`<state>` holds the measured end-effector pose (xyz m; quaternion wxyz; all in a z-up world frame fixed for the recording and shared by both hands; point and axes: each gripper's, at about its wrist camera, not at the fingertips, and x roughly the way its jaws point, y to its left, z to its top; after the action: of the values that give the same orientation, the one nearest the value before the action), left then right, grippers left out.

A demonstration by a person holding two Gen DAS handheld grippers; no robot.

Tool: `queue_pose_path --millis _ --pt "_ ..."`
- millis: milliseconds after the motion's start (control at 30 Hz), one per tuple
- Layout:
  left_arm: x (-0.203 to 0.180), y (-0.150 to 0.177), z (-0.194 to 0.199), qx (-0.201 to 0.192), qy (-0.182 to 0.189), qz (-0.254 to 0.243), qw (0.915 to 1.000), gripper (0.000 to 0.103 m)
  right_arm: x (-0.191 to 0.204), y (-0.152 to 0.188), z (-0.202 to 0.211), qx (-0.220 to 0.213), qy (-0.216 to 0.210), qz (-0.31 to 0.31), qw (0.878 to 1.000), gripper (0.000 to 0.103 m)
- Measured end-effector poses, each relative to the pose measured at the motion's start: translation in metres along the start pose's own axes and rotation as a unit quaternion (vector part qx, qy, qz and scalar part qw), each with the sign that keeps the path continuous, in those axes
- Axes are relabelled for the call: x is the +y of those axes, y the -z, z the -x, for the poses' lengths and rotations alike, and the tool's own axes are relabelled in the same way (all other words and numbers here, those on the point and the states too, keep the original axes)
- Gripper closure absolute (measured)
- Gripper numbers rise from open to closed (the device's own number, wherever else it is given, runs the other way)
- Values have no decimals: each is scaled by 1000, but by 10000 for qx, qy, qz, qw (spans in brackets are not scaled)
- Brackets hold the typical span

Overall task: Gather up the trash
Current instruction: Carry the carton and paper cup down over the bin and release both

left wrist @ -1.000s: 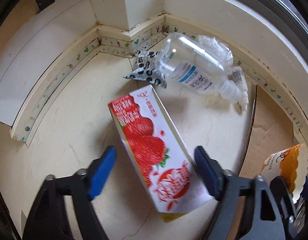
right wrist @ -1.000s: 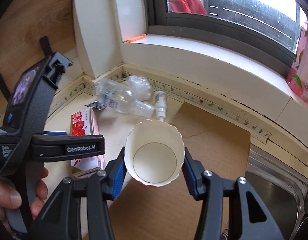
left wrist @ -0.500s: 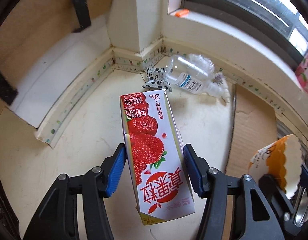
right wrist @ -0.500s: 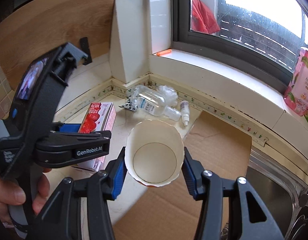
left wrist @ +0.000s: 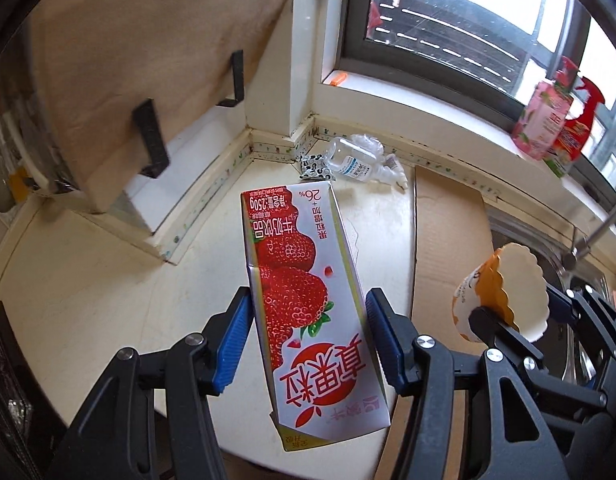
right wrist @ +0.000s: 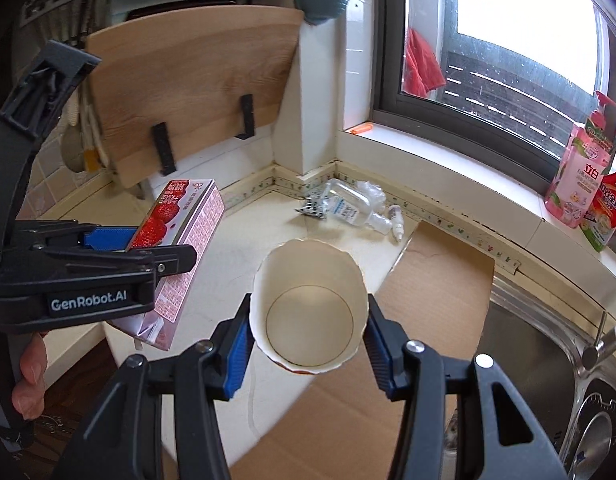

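Carry-off step: two trash items are held clear of the bench (right wrist: 227, 248).
Milk carton (left wrist: 308, 300) is pinched in left tool (left wrist: 308, 340), paper cup (right wrist: 308, 304) in right tool (right wrist: 308, 352); a bin, unseen, must be found, while bottle (right wrist: 348, 208) by the window corner remains uncollected.

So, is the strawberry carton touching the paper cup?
Apart. The right wrist view shows open counter between the strawberry carton and the paper cup.

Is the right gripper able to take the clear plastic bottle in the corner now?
Probably not: the right gripper is shut on the paper cup. The path over the counter to the clear plastic bottle looks free, but the cup must go first.
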<state>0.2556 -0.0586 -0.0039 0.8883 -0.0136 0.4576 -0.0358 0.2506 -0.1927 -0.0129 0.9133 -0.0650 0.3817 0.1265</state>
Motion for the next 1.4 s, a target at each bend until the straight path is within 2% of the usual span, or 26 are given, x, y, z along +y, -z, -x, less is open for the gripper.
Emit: queue_pose_path --millis 300,600,933,1233,1400 --pt "30 65 74 -203 100 -414 9989 47 69 34 50 47 -363 183 9992 52" --pt "62 139 90 8 108 -493 9987 47 122 82 65 316 -764 152 9965 52" --pt "88 218 42 732 243 -338 9964 47 154 150 32 930 -906 -16 9915 52" --pt "115 301 -35 1392 453 -70 9892 47 176 240 -39 1776 -793 -119 9808 52" --pt "129 351 -98 1795 493 193 9823 47 179 303 -98 2313 -746 -369 9693 52"
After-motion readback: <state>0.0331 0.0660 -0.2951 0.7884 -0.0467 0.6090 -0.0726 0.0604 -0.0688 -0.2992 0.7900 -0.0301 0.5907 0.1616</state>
